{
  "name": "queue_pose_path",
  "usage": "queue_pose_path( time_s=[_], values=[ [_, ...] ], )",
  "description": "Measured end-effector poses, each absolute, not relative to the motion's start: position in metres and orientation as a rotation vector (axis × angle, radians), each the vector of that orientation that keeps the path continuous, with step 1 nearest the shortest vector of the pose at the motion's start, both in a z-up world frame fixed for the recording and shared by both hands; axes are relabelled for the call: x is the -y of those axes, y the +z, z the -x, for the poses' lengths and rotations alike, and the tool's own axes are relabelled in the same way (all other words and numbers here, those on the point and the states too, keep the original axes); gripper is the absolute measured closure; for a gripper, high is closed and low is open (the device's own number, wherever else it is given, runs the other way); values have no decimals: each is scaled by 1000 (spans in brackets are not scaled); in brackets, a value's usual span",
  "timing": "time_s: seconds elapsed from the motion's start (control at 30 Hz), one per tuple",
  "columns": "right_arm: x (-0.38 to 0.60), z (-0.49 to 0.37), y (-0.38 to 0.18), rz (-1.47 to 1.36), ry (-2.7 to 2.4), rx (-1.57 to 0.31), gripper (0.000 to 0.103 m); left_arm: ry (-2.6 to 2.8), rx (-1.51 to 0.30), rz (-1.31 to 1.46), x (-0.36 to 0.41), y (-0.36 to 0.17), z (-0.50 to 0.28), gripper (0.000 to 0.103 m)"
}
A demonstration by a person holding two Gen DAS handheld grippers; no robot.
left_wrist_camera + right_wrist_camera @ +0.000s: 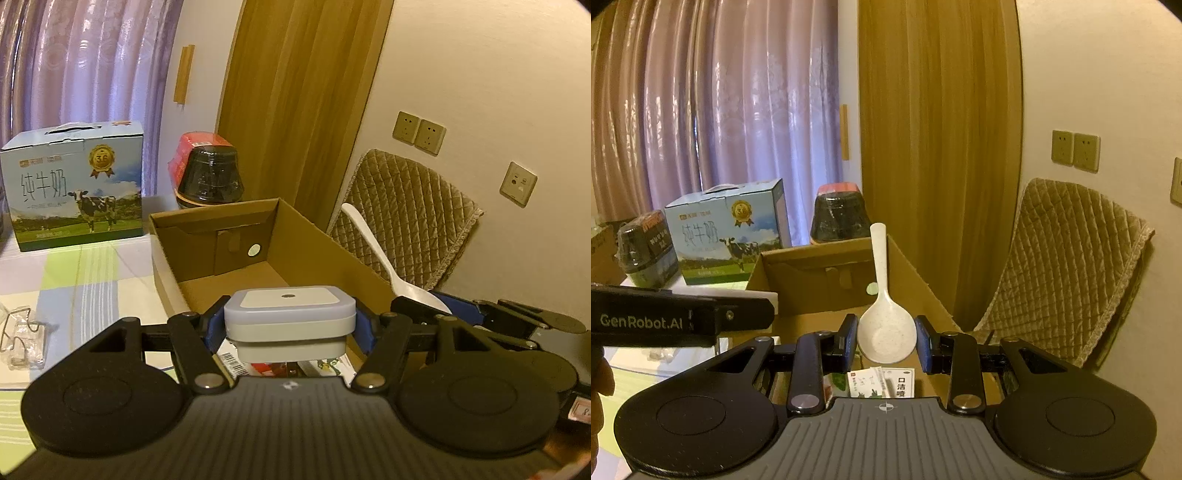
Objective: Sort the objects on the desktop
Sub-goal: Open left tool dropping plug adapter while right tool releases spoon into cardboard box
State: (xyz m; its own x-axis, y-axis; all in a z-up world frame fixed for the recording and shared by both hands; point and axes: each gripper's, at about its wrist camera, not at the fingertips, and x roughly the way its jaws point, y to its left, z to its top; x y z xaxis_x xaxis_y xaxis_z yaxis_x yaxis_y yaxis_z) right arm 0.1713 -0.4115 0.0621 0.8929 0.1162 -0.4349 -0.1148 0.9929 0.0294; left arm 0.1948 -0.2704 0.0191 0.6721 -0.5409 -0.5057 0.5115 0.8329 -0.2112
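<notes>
The white square night light (291, 317) sits clamped between the blue pads of my left gripper (290, 325), held over the near end of the open cardboard box (325, 236). It has rounded corners, a lilac-tinted top and a small dark sensor dot. My right gripper (886, 341) pinches the bowl of a speckled white rice spoon (884, 332), handle pointing up, also above the box. The box's far half is bare; small packets (882, 382) lie at its near end. A milk carton (74, 184) stands beyond on the checked tablecloth (92, 280).
</notes>
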Motion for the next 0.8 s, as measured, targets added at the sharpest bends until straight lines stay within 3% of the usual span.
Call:
queue_pose_path(
  time_s=[0.8],
  values=[
    [429, -187, 54, -13, 107, -472, 73, -609, -624, 70, 285, 9, -215, 41]
  ],
)
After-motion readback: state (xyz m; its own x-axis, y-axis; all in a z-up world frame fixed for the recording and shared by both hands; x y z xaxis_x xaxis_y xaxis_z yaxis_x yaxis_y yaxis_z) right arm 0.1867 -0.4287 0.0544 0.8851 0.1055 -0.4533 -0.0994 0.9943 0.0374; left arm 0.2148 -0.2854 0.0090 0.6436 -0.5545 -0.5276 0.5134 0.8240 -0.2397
